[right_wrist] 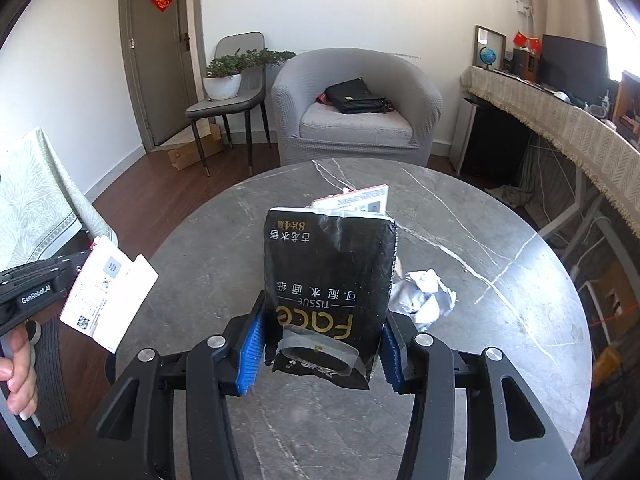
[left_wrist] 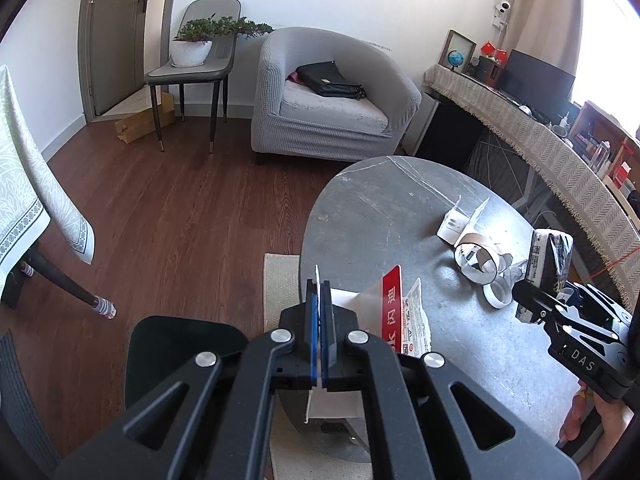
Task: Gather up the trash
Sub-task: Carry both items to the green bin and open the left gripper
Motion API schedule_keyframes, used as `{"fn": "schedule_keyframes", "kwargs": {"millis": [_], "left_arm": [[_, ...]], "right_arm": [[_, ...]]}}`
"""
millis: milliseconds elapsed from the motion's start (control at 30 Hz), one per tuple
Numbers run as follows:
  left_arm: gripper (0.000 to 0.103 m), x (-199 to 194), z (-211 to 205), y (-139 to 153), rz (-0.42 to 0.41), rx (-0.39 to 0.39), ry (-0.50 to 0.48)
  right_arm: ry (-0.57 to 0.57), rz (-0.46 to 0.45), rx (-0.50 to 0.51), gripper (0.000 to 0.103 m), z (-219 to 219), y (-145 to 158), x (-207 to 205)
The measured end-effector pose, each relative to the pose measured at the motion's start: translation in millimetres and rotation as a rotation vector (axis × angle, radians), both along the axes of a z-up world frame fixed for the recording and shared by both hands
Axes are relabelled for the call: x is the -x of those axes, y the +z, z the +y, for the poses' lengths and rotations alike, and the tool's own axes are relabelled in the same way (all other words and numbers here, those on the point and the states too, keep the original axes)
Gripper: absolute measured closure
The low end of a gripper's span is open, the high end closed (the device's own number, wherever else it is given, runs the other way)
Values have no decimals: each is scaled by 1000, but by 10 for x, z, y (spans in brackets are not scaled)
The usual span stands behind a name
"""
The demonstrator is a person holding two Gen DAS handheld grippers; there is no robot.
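Observation:
My left gripper (left_wrist: 319, 300) is shut on a flattened white carton with a red printed panel (left_wrist: 390, 312), held over the near left edge of the round grey table (left_wrist: 380, 208); the carton also shows in the right wrist view (right_wrist: 108, 292). My right gripper (right_wrist: 320, 344) is shut on a black tissue pack (right_wrist: 332, 280), held above the table; the pack also shows in the left wrist view (left_wrist: 548, 256). On the table lie a crumpled foil wad (right_wrist: 426, 294), a white open box (left_wrist: 460, 220) and a cardboard tape roll (left_wrist: 478, 262).
A grey armchair (left_wrist: 328, 92) with a black bag stands behind the table. A chair with a potted plant (left_wrist: 196, 44) is at the back left. A cloth-covered counter (left_wrist: 560, 152) runs along the right. A black bin (left_wrist: 184, 348) sits on the floor below my left gripper.

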State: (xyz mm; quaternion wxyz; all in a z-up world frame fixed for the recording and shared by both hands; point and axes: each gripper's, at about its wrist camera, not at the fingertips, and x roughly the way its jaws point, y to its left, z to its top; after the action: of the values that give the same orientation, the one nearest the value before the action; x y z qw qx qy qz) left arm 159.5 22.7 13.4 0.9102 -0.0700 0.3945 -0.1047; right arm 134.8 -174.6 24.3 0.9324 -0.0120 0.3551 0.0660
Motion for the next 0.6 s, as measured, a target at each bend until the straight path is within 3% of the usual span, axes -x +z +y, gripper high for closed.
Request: {"fn": "schedule_keyframes", "kwargs": {"millis": [200, 600], "left_arm": [[101, 57, 243, -62, 3, -32, 34], [101, 113, 829, -374, 69, -99, 119]], "right_arm": [[107, -25, -2, 54, 356, 94, 33], [234, 20, -83, 54, 896, 94, 33]]}}
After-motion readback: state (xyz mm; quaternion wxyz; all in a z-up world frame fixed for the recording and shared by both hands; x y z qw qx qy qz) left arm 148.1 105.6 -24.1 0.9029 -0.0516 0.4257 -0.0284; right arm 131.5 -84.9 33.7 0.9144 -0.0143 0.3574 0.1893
